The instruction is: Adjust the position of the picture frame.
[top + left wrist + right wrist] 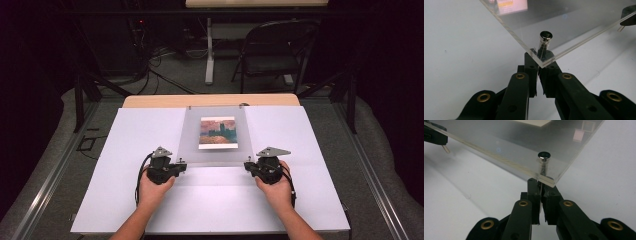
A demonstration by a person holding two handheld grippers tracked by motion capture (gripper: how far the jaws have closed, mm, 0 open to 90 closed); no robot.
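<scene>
Fingers of left gripper [539, 72] & right gripper [541, 192] clamped on clear sheet's [216, 155] near corners; lifted off counter [125, 150], picture [218, 132] beyond, placing left.

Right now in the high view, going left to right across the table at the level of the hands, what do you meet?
Left tongs → near edge of the clear acrylic sheet → right tongs, both shut at the sheet's near corners.
</scene>
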